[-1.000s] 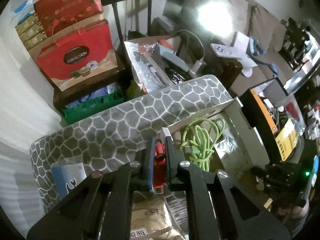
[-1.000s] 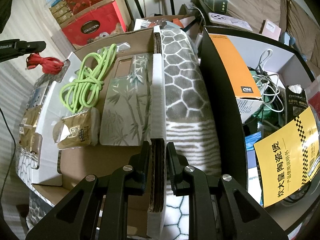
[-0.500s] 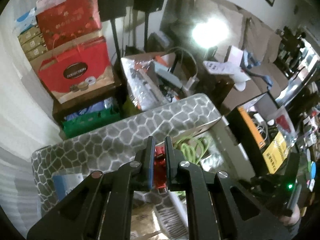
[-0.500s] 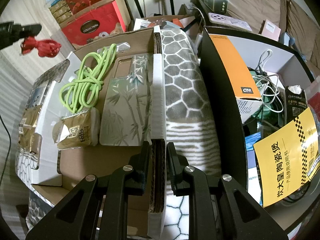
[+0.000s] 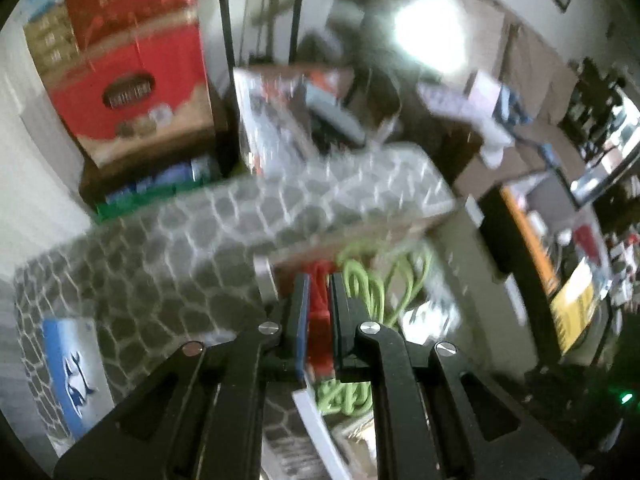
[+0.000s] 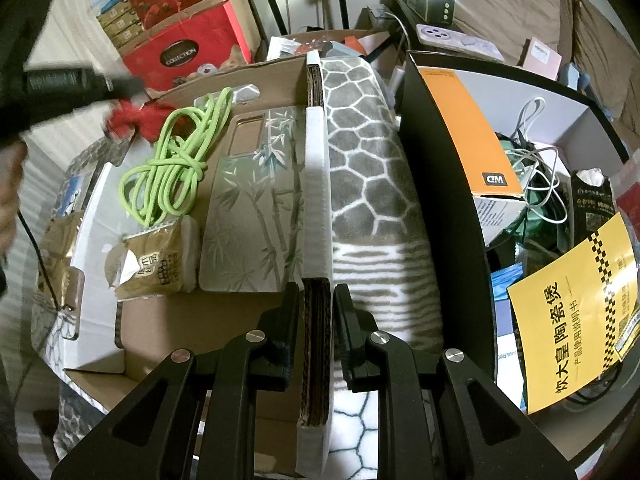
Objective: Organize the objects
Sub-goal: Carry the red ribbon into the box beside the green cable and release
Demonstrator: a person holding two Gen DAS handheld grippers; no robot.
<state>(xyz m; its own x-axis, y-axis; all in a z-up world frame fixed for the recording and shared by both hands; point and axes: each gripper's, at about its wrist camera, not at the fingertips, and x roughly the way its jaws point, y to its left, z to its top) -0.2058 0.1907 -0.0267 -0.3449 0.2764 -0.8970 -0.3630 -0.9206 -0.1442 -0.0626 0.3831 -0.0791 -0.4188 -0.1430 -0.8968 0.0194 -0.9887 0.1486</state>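
My left gripper [image 5: 319, 280] is shut on a bunched red cable [image 5: 320, 312], held just over the far corner of an open cardboard box [image 6: 168, 320]. In the right wrist view the same red cable [image 6: 134, 120] hangs from the left gripper [image 6: 128, 86] beside a coiled green cable [image 6: 172, 164]. The box also holds a bamboo-print phone case [image 6: 256, 208] and a tan packet [image 6: 156, 260]. My right gripper [image 6: 316, 292] is shut on the box's right cardboard wall [image 6: 316, 184].
The box rests on a grey cushion with a stone pattern [image 6: 368, 160]. A black bin [image 6: 440, 200] to the right holds an orange box, white cables and a yellow leaflet [image 6: 572, 320]. Red gift boxes [image 6: 180, 52] stand at the back left.
The left gripper rose with the red cable, then dropped and moved toward the box, now above the green cable's end. The right gripper has not moved.
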